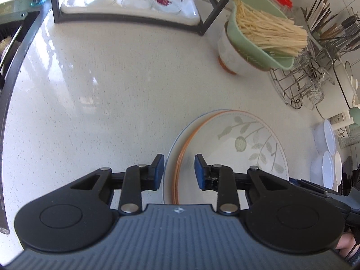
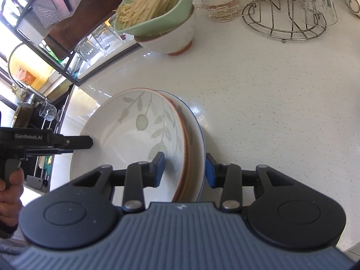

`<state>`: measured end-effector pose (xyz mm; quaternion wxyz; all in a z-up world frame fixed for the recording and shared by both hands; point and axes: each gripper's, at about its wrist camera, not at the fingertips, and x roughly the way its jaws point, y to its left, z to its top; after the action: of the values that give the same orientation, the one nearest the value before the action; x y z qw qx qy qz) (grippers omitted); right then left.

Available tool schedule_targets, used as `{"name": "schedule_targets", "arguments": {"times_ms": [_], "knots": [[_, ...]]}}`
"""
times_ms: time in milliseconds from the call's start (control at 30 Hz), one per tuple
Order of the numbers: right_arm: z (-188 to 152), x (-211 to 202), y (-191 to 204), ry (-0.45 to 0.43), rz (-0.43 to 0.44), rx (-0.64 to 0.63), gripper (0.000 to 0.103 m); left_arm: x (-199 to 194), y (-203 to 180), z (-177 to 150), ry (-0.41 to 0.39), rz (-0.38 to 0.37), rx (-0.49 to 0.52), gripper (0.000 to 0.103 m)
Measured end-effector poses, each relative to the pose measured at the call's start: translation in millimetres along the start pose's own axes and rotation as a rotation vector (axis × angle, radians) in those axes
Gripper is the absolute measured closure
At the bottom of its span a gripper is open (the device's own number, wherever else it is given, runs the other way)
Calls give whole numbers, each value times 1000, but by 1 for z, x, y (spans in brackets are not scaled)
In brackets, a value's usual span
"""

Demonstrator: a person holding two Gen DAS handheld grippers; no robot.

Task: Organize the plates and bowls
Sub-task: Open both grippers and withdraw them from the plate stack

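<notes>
A stack of plates (image 1: 236,148), the top one white with a leaf pattern and an orange rim and a blue-rimmed one underneath, is held between both grippers just above the pale counter (image 1: 101,90). My left gripper (image 1: 178,171) is shut on the stack's left rim. My right gripper (image 2: 184,168) is shut on the opposite rim of the stack (image 2: 126,130), one pad inside the top plate and one under the bottom plate. In the right wrist view a left gripper finger (image 2: 78,141) reaches over the far rim. A white bowl (image 1: 227,54) stands further back on the counter.
A green colander of noodles (image 1: 258,45) sits tilted in the white bowl. To the right is a wire rack (image 1: 299,85) with glasses. A black-framed shelf with a tray of glasses (image 1: 130,6) stands behind. The sink edge (image 1: 13,45) is on the left, white tubs (image 1: 328,155) on the right.
</notes>
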<state>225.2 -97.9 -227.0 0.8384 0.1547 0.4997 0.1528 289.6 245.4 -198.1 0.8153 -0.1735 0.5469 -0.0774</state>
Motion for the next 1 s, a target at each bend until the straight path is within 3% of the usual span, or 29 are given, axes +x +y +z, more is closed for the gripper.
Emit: {"name": "schedule_targets", "arguments": {"times_ms": [133,300,567,1000], "knots": [[0,-2,3,-14,-21,-12,63,-7,1,-2,-37,-10,-1,69],[4,-14,13,-83,-64,-64,63,-20,-1,-1,-100,10,-10,69],[5,-40,32,-178,-96,-132,63,-55,4,0,-156,-17,-70,69],[12,-87,68,-246,-139,-112,63,-103,-21,-4,-199,-58,27,69]]}}
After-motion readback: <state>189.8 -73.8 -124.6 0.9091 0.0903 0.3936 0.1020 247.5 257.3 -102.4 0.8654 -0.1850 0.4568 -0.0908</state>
